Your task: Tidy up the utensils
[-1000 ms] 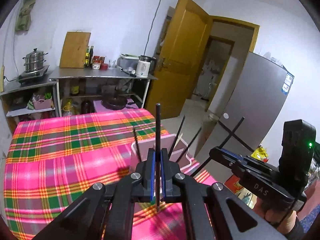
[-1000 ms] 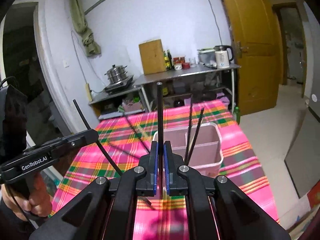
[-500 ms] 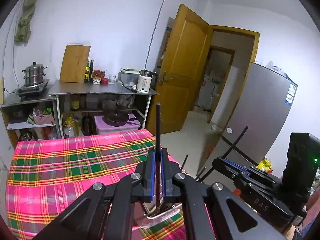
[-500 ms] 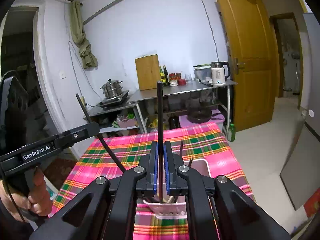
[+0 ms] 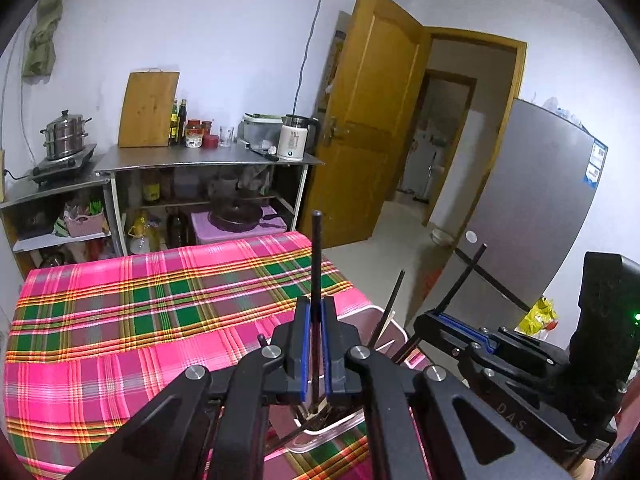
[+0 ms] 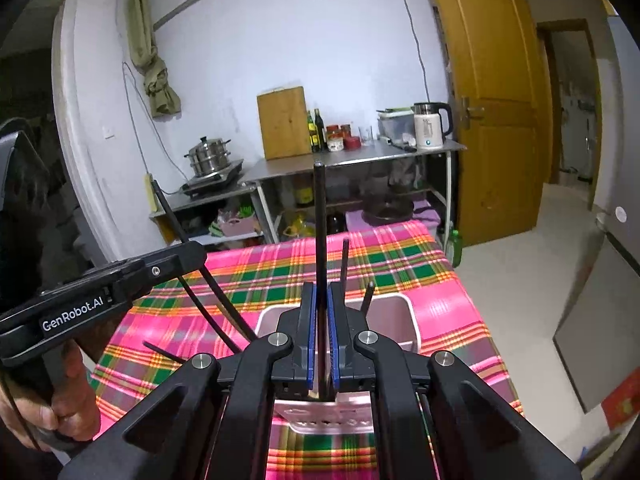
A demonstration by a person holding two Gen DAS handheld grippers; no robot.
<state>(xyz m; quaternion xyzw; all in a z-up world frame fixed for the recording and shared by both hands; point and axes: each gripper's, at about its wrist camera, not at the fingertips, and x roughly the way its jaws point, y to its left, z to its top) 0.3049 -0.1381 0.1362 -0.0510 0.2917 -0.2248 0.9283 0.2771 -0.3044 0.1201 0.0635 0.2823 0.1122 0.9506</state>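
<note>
Chopstick [image 6: 320, 216] in right hand-held gripper [image 6: 320, 334] | basket [image 6: 400, 308] perforations seen right-wrist only

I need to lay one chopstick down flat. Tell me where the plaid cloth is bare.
Bare cloth runs from the pink holder out to the table's far edge and left side. A narrower strip lies right of the holder. Crowded: the holder, full of chopsticks, with both grippers over it.

White walls [image 5: 224, 32], open wooden door [image 5: 372, 120], steel shelving [image 5: 208, 162].
</note>
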